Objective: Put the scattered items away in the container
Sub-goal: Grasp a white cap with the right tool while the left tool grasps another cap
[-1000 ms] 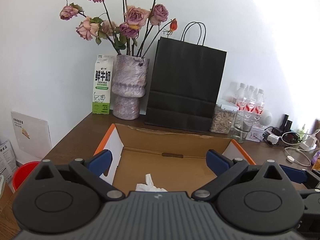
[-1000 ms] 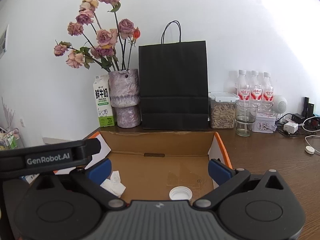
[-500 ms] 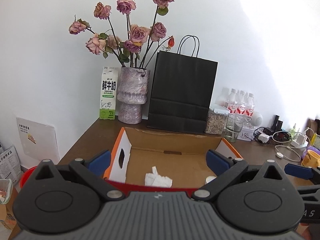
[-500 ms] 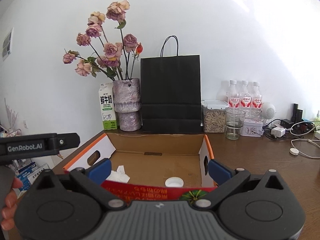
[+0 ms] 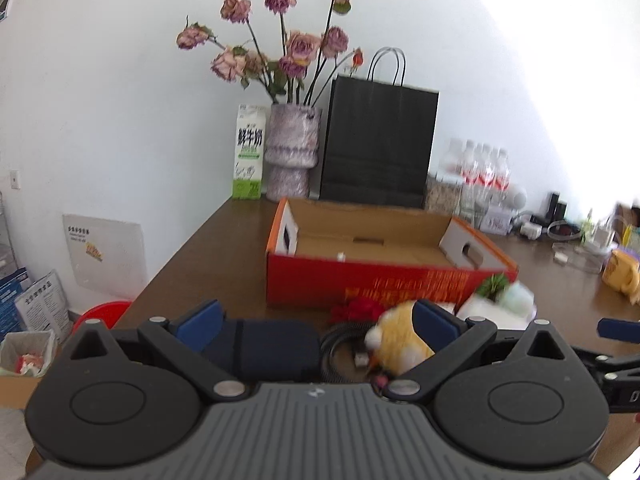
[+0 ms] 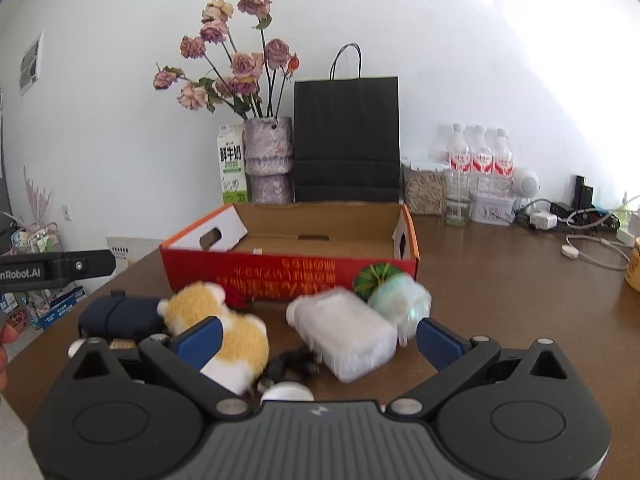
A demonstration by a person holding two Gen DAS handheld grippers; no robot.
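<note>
The red cardboard box [image 6: 280, 272] stands open on the brown table, also in the left wrist view [image 5: 360, 284]. In front of it lie a yellow-and-white plush toy [image 6: 224, 332], a navy pouch [image 6: 120, 318], a clear plastic box [image 6: 344, 332], a pale green packet [image 6: 400, 300] and a black cable [image 6: 288, 360]. My right gripper [image 6: 316, 336] is open and empty above the plush and the plastic box. My left gripper [image 5: 316, 324] is open and empty above the navy pouch [image 5: 264, 348] and the plush [image 5: 400, 340].
A vase of dried roses [image 6: 268, 160], a milk carton [image 6: 231, 176], a black paper bag [image 6: 346, 140], water bottles [image 6: 480, 160] and a seed jar [image 6: 424, 192] stand behind the box. Chargers and cables [image 6: 580, 232] lie at the right. A red bin [image 5: 100, 316] stands off the table's left edge.
Both grippers have pulled back from over the box toward the table's near side. The scattered items in front of the box have come into view. Both stay open.
</note>
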